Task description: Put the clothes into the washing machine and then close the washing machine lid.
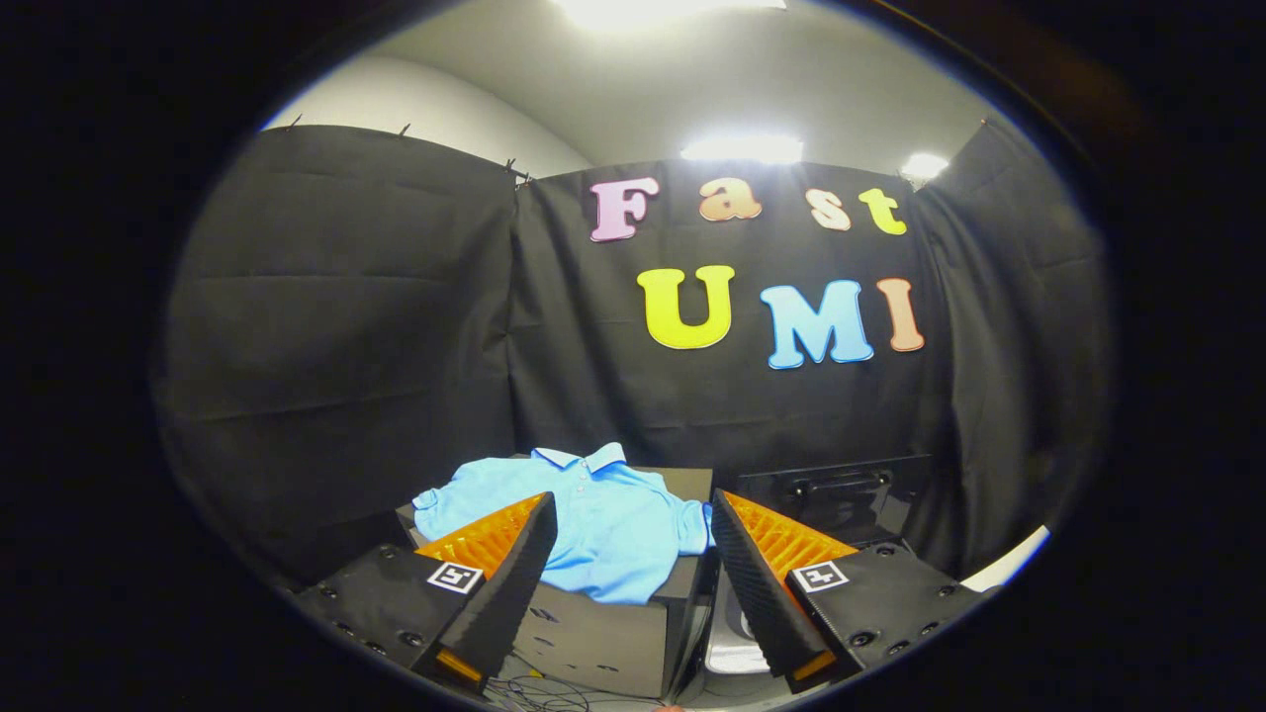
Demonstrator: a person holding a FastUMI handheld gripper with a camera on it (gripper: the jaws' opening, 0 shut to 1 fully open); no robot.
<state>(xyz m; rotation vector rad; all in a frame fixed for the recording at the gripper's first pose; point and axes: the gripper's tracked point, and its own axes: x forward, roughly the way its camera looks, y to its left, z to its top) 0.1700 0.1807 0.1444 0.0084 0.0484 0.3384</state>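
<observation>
Gripper view: my gripper (633, 583) has its fingers wide apart, holding nothing. Blue shirt (603, 519) lies on a black box (613, 633) at lower centre, just beyond them. Washer (841, 494) sits lower right, lid up, I think. Pickup not started; next I must reach forward and pinch the shirt.

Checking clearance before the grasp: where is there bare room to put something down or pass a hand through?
The blue shirt covers most of the black box's top; only a bare strip stays free behind its collar. The gripper is open, fingers apart with nothing between them, shirt just beyond. Right of the box, the gap before the open washer lid looks narrow.
</observation>
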